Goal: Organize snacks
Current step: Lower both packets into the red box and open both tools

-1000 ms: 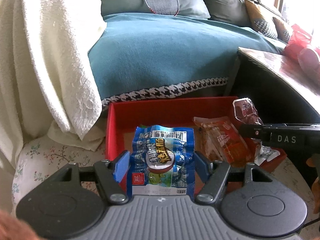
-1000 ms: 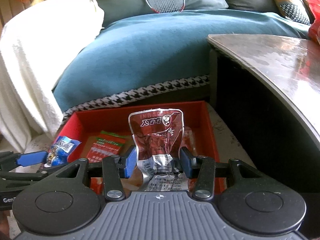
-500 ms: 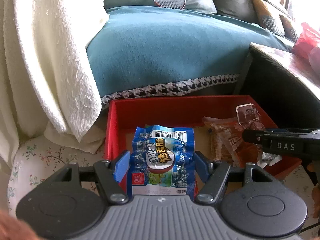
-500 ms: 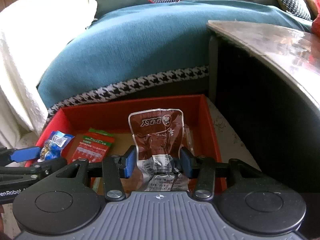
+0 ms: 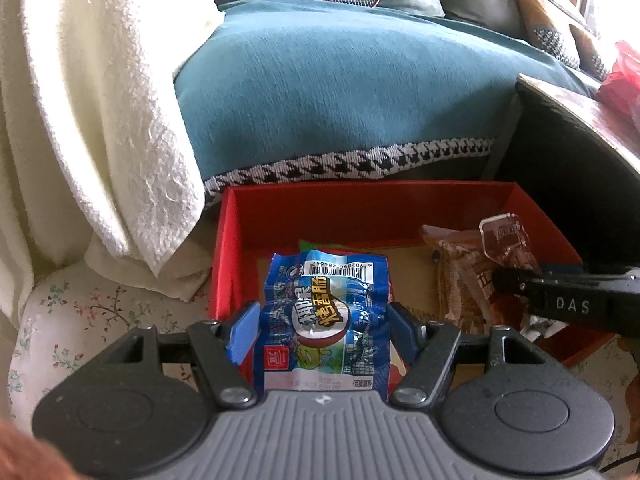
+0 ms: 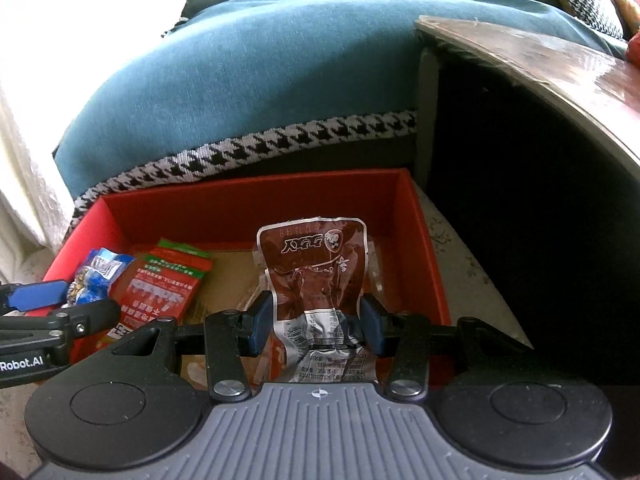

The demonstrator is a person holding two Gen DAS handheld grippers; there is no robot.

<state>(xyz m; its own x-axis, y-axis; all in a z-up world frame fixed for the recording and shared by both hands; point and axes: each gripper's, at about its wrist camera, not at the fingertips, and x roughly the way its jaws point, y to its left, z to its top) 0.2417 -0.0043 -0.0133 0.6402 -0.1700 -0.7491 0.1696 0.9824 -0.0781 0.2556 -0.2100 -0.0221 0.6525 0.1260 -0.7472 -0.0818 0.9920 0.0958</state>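
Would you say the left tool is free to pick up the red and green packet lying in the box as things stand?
Probably not yet: the left tool is already shut on the blue packet. The red and green packet lies open in the red box, unobstructed otherwise.

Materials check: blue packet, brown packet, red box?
Blue packet: glossy printed plastic film, by its crinkles and glare. Brown packet: shiny film, likely foil-lined, silvery where creased. Red box: looks like matte card, with straight thin walls and a tan cardboard-like floor.
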